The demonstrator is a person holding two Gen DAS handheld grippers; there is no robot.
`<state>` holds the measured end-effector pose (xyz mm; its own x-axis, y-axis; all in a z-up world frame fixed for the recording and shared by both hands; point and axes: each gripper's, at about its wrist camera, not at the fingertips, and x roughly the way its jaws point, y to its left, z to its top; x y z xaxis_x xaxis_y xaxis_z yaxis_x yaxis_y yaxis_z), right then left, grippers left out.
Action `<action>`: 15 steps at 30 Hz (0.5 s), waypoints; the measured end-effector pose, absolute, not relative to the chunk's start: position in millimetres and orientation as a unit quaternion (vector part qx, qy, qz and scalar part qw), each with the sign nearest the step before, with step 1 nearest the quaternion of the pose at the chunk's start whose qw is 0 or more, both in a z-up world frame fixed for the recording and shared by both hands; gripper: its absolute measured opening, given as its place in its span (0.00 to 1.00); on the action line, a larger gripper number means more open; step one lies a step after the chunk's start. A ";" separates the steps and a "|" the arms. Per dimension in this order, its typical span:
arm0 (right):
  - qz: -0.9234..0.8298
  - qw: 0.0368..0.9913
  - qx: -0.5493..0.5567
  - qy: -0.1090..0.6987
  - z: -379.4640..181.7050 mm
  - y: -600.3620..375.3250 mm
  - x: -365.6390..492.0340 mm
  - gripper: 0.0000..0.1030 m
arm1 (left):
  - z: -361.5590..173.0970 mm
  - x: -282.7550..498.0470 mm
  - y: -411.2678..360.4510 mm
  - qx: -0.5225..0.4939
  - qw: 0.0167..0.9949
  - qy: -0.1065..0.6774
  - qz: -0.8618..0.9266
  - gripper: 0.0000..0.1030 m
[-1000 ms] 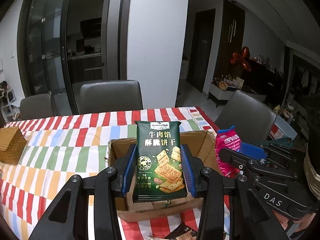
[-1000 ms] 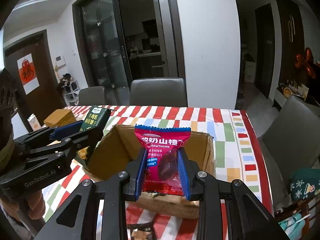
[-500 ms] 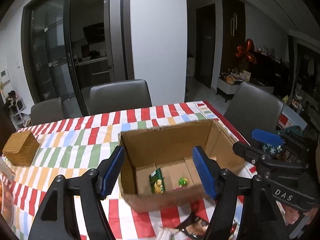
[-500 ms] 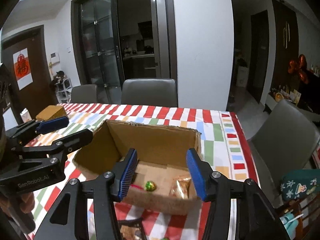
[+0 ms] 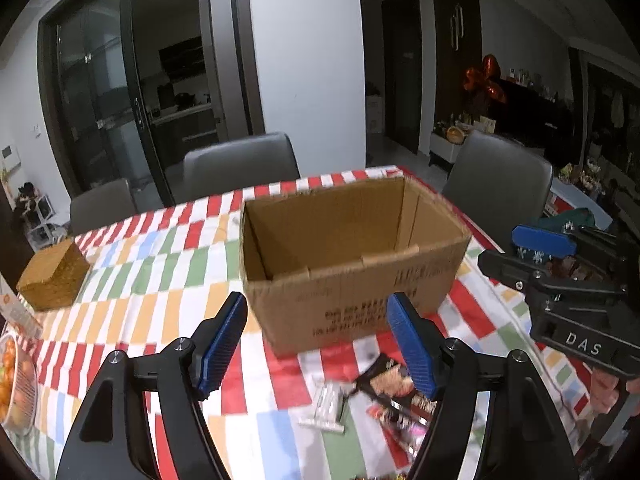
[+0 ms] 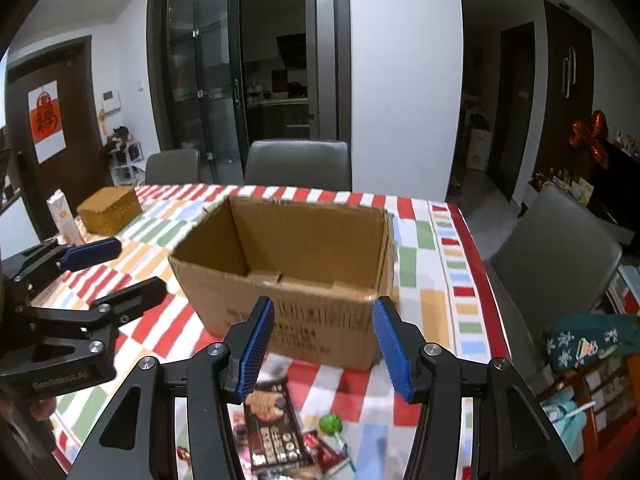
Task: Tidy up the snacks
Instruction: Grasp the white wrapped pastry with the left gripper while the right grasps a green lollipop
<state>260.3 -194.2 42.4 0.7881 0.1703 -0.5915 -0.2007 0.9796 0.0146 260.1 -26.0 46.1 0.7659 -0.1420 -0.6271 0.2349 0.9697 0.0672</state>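
Note:
An open cardboard box [image 5: 328, 232] [image 6: 312, 240] stands on the striped tablecloth; its floor is hidden by the near wall. My left gripper [image 5: 316, 302] is open and empty just short of that wall. My right gripper [image 6: 324, 304] is likewise open and empty beside it. Each shows in the other's view: the right gripper [image 5: 500, 248] at the right, the left gripper [image 6: 140, 266] at the left. Loose snacks lie between the box and me: a dark cracker packet [image 6: 272, 424] [image 5: 392, 384], a green lollipop [image 6: 330, 424], a red packet [image 6: 324, 450] and a white wrapper [image 5: 328, 404].
A wicker box [image 5: 54, 276] [image 6: 110, 210] sits at the far left, with a white-and-orange carton [image 6: 64, 216] near it. A bowl of fruit [image 5: 12, 384] is at the left edge. Grey chairs [image 6: 298, 160] ring the table. A green patterned bag [image 6: 588, 340] lies off its right side.
A second ago the left gripper held a green cracker packet and the right a pink hawthorn packet over the box. Both let go, opened, and drew back toward the near side.

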 end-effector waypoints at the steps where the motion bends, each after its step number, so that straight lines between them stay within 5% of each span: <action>1: 0.097 0.944 -0.024 0.314 39.6 -193.3 258.7 0.51 | 41.5 257.2 -25.2 0.070 0.935 0.332 -0.098 0.70; 15: 0.087 0.915 -0.009 0.393 -26.4 -191.7 238.1 0.51 | -18.1 238.3 -17.3 0.089 0.911 0.392 -0.090 0.70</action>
